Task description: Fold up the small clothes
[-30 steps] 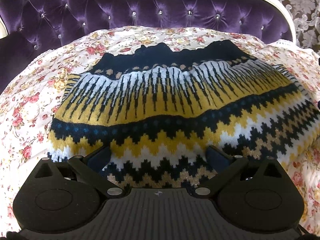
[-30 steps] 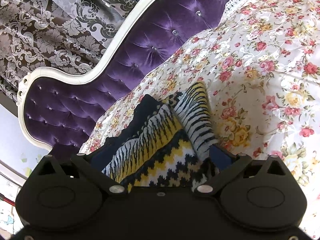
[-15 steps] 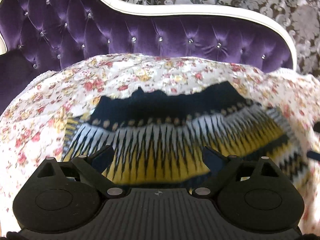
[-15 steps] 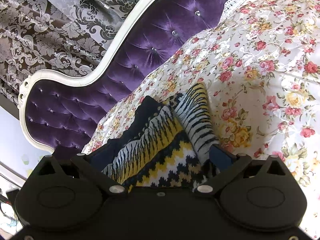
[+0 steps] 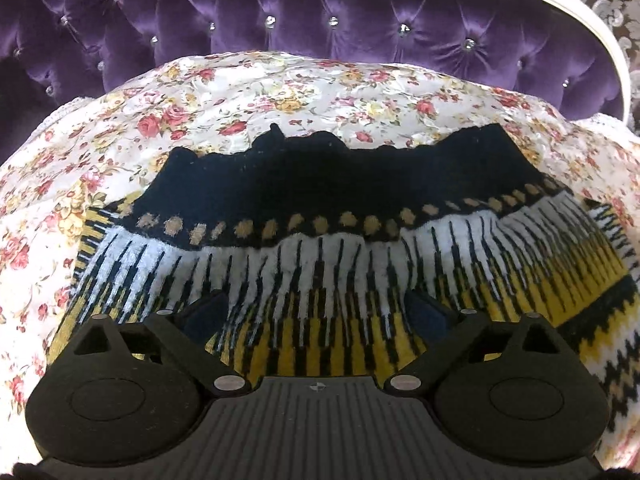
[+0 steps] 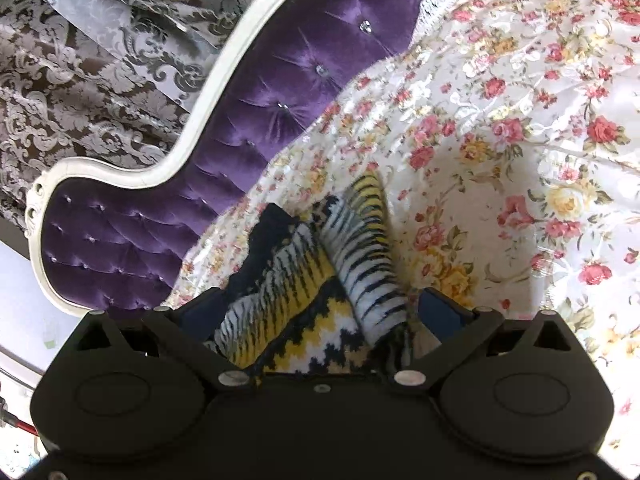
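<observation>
Patterned knit garment (image 5: 320, 248) spread on the floral bedcover (image 5: 280, 84) at frame centre, mid-fold: left gripper (image 5: 320, 312) and right gripper (image 6: 320, 312), jaws apart, straddle its near edge; next, likely, clamp and carry over.

Left tool (image 5: 316, 312) and right tool (image 6: 320, 308) both have jaws spread wide.

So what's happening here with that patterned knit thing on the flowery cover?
A person is folding a small knitted garment on a floral bedspread, holding a two-finger gripper in each hand. The left gripper hangs open over the yellow, white and black knit. The right gripper is open at one side, where a flap of the knit lies turned over. A purple tufted headboard stands behind.
</observation>
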The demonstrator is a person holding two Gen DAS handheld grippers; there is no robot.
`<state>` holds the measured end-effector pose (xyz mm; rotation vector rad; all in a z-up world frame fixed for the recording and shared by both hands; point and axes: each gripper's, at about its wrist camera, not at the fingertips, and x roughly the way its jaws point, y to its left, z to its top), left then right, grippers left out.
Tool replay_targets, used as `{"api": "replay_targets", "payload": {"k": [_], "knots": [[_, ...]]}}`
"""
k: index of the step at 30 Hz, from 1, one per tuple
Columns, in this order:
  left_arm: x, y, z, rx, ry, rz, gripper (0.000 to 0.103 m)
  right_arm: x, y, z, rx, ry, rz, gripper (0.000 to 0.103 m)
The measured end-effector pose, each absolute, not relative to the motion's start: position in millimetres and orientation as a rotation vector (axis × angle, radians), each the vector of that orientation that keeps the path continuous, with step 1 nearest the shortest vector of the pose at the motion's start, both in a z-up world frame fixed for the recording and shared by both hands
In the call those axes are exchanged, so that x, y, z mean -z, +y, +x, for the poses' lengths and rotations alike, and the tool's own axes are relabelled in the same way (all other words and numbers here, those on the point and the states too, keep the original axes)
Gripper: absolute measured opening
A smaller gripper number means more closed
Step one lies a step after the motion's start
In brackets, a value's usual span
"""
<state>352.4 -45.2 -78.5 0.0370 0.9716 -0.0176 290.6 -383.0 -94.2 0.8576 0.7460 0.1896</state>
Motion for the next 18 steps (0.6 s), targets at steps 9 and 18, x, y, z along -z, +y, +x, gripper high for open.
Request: {"api": "replay_targets", "payload": {"k": [9, 18], "knots": [[80, -48, 355, 0.024, 0.973, 0.041, 0.103, 118, -375, 312, -0.262, 0.776, 0.918, 0.103], [80, -47, 353, 0.028, 0.961, 0.039, 0.103, 126, -364, 330, -0.396, 0.714, 0.953, 0.103]]}}
